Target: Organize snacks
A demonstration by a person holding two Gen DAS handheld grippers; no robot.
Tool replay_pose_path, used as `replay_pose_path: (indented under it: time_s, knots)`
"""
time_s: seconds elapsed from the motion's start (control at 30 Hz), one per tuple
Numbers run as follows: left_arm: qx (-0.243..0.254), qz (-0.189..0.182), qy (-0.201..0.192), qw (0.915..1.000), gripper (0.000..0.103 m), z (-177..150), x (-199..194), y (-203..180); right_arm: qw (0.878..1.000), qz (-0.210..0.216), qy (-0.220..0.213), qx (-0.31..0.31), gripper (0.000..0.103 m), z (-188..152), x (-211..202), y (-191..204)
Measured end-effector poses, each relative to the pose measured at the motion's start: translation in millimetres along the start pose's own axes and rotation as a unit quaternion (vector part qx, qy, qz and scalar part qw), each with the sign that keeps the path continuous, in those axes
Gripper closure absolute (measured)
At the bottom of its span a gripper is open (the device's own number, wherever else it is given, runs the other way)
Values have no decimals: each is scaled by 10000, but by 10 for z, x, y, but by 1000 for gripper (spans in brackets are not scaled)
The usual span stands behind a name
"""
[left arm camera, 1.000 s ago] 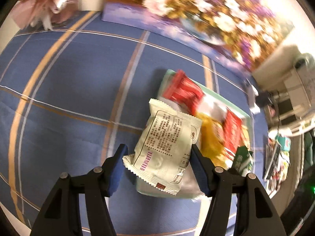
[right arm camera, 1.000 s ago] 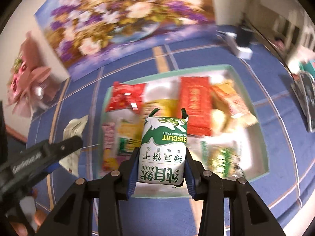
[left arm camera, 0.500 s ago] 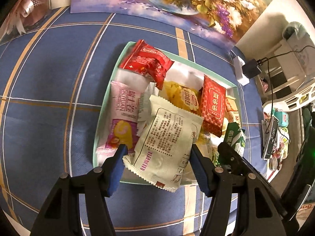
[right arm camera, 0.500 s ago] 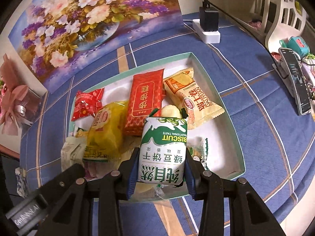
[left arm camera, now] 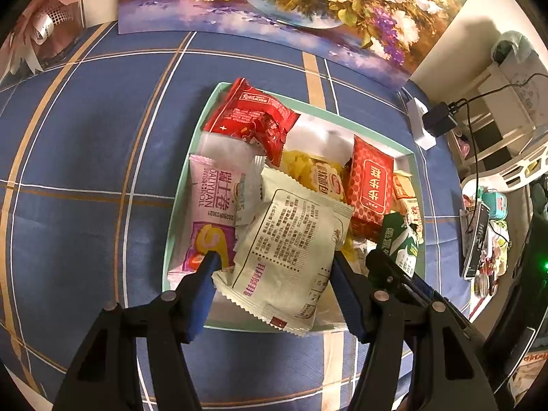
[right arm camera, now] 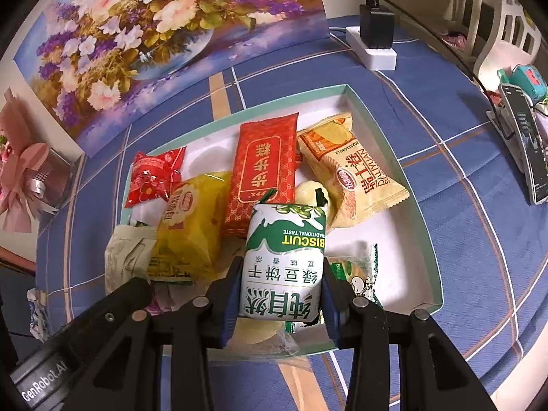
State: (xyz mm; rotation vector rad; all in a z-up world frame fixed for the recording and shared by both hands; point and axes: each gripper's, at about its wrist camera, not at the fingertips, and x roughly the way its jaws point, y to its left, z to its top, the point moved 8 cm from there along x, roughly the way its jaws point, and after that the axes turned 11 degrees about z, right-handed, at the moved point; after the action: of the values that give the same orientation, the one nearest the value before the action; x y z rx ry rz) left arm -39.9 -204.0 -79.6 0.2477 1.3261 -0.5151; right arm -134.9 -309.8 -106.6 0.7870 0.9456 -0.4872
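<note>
A mint-rimmed white tray [left arm camera: 190,157] on the blue checked cloth holds several snack packets, among them a red one [left arm camera: 253,116], a pink roll [left arm camera: 209,212] and a yellow one [left arm camera: 315,171]. My left gripper [left arm camera: 274,267] hangs over the tray's near left part. A pale green packet [left arm camera: 287,250] sits between its blue pads, which still touch its edges while the jaws are opening. My right gripper [right arm camera: 281,274] is shut on a green-and-white biscuit packet [right arm camera: 284,257], upright over the near middle of the tray [right arm camera: 390,157]. The two grippers hang side by side.
A flower painting [left arm camera: 291,3] leans at the back of the table. A white power strip [right arm camera: 371,48] with a black plug lies behind the tray. A phone [right arm camera: 527,144] stands at the right and a pink bouquet [right arm camera: 24,178] at the left.
My left gripper has carried the pale green packet from over the bare cloth to above the tray's left part. My right gripper came closer to the tray with the biscuit packet.
</note>
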Motion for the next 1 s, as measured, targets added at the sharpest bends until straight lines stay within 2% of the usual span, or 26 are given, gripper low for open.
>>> replay_pose_path:
  time_s: [0.33, 0.47, 0.6, 0.7, 0.83, 1.0]
  knots:
    - [3, -98, -120, 9999, 35, 4, -138, 1, 10000, -3, -78, -27, 60, 38, -54, 13]
    - [-109, 9, -255, 9996, 34, 52, -205, 71, 9999, -8, -104, 9, 59, 53, -65, -7]
    - [-290, 228, -436, 9984, 28, 120, -264, 216, 10000, -36, -47, 25, 39, 35, -35, -20]
    - [-432, 525, -539, 9962, 27, 172, -259, 361, 9999, -89, -26, -54, 34, 30, -20, -5]
    - [-665, 1016, -554, 9910, 13, 228, -153, 626, 9999, -47, 9, -137, 21, 19, 8, 35]
    - [-828, 1493, -482, 9841, 12, 236, -16, 905, 9995, -51, 5, -309, 12, 9, 26, 101]
